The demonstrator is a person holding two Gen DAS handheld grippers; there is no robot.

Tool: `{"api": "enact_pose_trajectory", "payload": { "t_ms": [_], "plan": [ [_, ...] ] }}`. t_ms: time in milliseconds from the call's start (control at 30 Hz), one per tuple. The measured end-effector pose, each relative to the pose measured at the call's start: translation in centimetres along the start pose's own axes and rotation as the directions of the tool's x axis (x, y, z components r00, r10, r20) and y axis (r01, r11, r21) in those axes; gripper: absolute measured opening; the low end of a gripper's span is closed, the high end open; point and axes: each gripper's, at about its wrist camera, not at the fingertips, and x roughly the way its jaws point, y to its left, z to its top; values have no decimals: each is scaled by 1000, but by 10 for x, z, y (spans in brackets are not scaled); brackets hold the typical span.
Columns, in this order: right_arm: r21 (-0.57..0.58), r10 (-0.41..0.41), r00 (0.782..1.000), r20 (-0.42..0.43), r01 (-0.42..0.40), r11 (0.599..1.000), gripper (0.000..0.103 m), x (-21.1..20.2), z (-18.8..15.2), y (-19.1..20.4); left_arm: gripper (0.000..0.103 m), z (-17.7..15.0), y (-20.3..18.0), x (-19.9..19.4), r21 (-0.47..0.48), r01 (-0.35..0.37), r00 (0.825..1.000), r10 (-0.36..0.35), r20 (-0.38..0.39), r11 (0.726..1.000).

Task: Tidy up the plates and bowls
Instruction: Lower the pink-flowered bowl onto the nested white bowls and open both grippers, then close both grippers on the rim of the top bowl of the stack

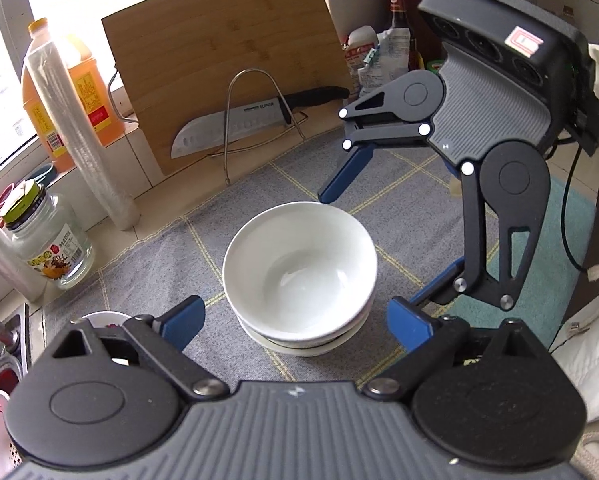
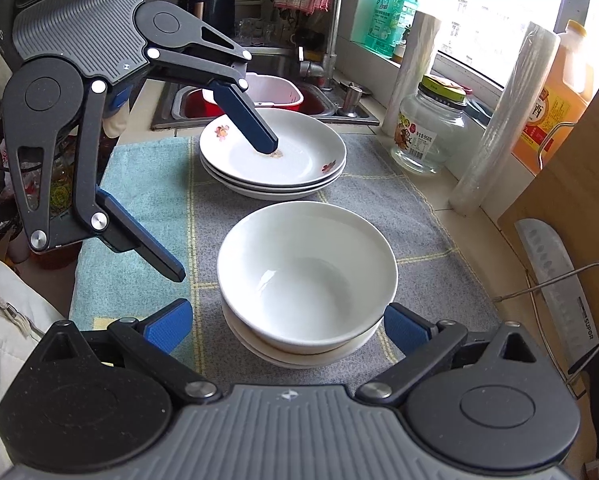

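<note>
Bowl stack (image 2: 307, 280) seen nested at frame centre, plate stack (image 2: 273, 156) above it; left gripper (image 1: 295, 322) and right gripper (image 2: 287, 324) jaws held open, nothing gripped. Stacking judged finished; withdrawal called for next.

My left wrist camera looks steeply down, close over the stacked white ceramic bowls (image 1: 299, 264); my right wrist camera faces them (image 2: 307, 272) from the opposite side, equally near.

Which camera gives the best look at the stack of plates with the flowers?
The right wrist view: the stack of plates sits whole beyond the bowls. The left wrist view shows only a sliver of the plates behind its own claw.
</note>
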Motion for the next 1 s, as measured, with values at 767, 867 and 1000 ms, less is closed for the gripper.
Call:
{"api": "enact_pose_trajectory", "payload": {
  "t_ms": [767, 867, 1000],
  "plan": [
    [396, -245, 950, -193, 304, 866, 103, 44, -56, 37, 100, -64, 14, 47, -106, 21, 1000, -19, 21, 994],
    [393, -225, 958, -175, 278, 876, 103, 48, -58, 35, 100, -62, 9, 53, -77, 0, 1000, 0, -6, 997],
    [382, -187, 975, -120, 219, 898, 103, 52, -64, 29, 100, -56, 6, 60, -66, -45, 997, 41, -71, 997]
  ]
}}
